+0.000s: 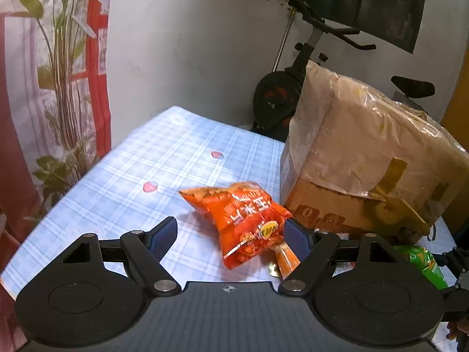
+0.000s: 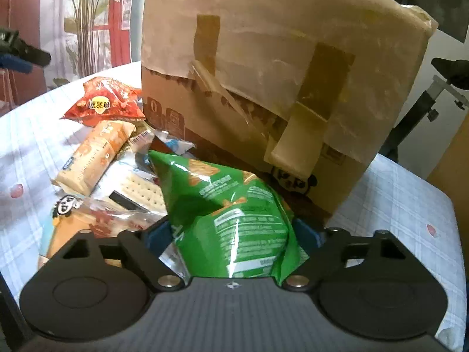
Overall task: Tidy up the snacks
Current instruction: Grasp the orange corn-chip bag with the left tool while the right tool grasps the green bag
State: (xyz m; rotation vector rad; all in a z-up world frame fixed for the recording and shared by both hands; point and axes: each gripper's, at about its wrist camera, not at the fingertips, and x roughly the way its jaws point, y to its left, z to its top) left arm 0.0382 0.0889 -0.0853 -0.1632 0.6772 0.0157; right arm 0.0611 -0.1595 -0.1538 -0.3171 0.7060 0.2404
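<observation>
An orange-red snack bag [image 1: 243, 220] lies on the checked tablecloth [image 1: 132, 176], just ahead of my left gripper [image 1: 231, 234]. The left gripper is open; its right pad is close to the bag's edge. My right gripper [image 2: 234, 234] holds a green snack bag [image 2: 231, 214] between its blue pads, in front of a taped cardboard box [image 2: 263, 73]. The green bag also shows in the left wrist view [image 1: 422, 264]. The red bag shows far left in the right wrist view [image 2: 108, 102]. A pile of biscuit packets [image 2: 96, 152] lies left of the green bag.
The large cardboard box [image 1: 366, 161] stands on the table's right side. An exercise bike [image 1: 293, 88] and white wall are behind the table. A plant [image 1: 64, 88] and red curtain stand to the left. The table edge runs along the left.
</observation>
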